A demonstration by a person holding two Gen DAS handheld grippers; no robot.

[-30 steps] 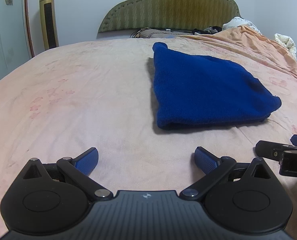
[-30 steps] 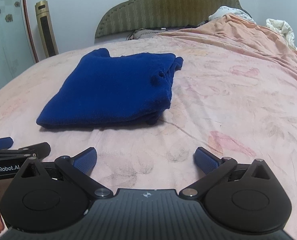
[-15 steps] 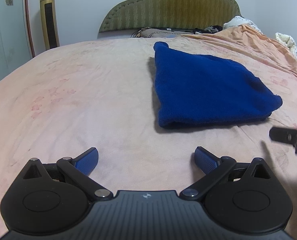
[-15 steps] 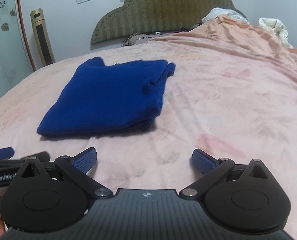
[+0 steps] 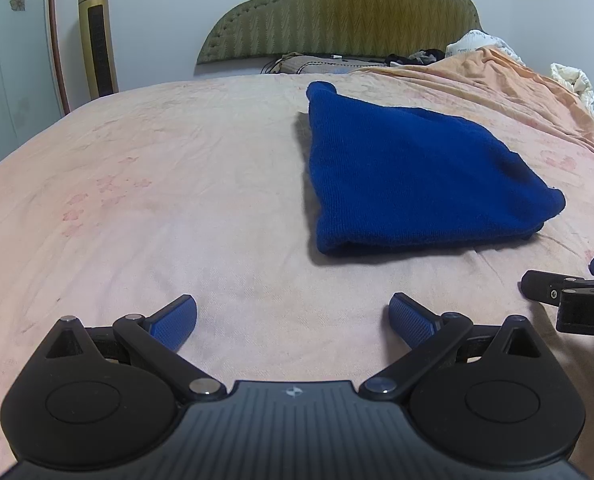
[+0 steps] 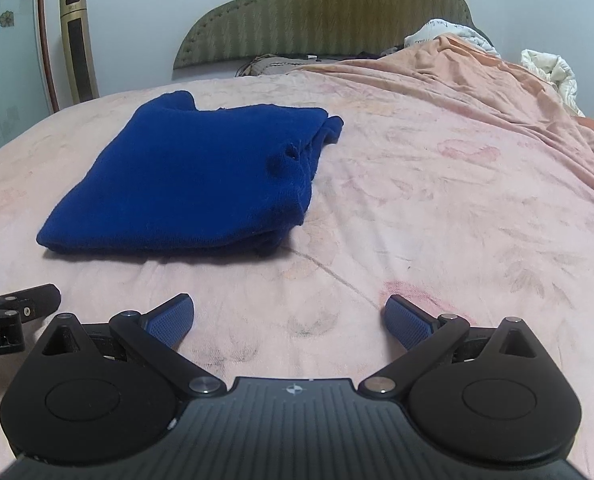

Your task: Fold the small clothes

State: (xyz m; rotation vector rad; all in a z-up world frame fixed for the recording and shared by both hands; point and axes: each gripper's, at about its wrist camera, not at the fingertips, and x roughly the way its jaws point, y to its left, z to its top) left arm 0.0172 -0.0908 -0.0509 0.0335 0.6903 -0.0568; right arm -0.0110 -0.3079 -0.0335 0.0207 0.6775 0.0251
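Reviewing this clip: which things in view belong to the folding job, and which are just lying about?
Job: folded blue knitted garment; left claw, open; right claw, open; pink floral bedsheet.

Lying about: gold tower fan; crumpled white quilt; olive padded headboard.

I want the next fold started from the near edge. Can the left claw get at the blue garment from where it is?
Probably yes. The left claw is open and holds nothing, and only bare bedsheet lies between it and the blue garment, ahead and to its right.
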